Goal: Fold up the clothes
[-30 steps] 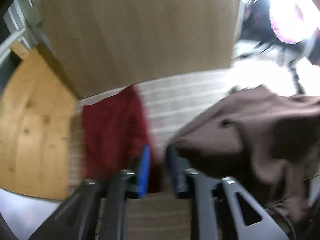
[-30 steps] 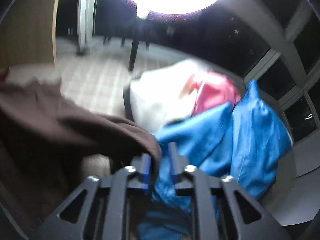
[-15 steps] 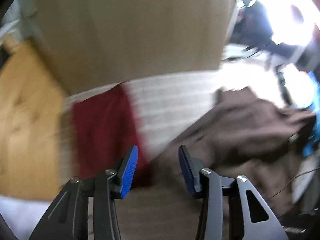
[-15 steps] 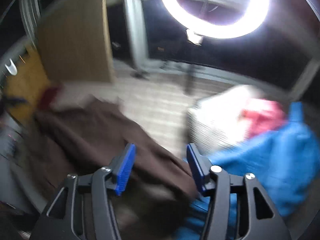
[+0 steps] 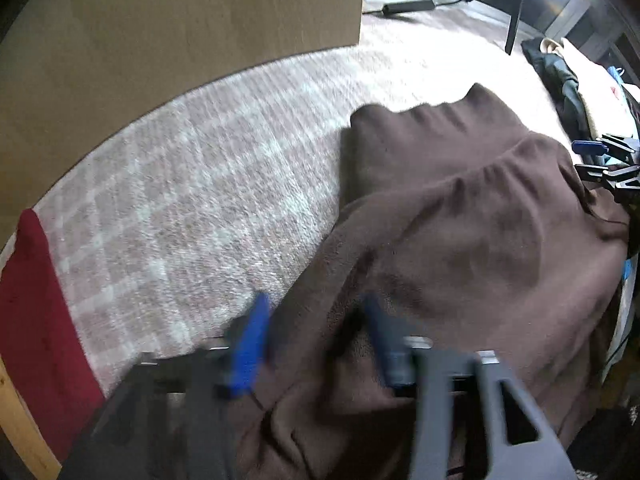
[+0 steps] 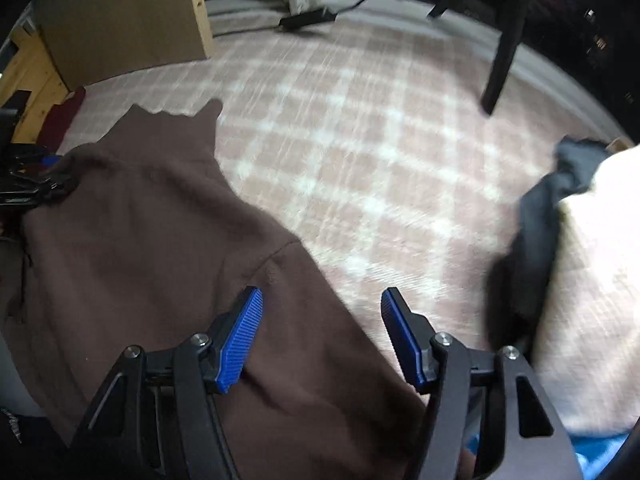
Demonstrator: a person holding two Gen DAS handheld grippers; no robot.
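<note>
A brown fleece garment (image 5: 460,220) lies spread on the pink checked cover (image 5: 208,184); it also shows in the right wrist view (image 6: 140,248). My left gripper (image 5: 316,328) is open over the garment's near left edge, blurred by motion. My right gripper (image 6: 322,320) is open just above the garment's right edge, with nothing between its blue pads. The right gripper also shows at the far right of the left wrist view (image 5: 600,164), and the left gripper at the far left of the right wrist view (image 6: 24,180).
A dark red garment (image 5: 36,320) lies at the left beside a brown board (image 5: 160,20). A pile with a cream garment (image 6: 592,260), a dark grey one (image 6: 560,184) and blue cloth (image 6: 596,448) sits at the right. A black stand leg (image 6: 504,40) rises behind.
Both grippers opened and let go of the brown garment, which now lies flat on the cover. Both views have tilted down toward the bed.
</note>
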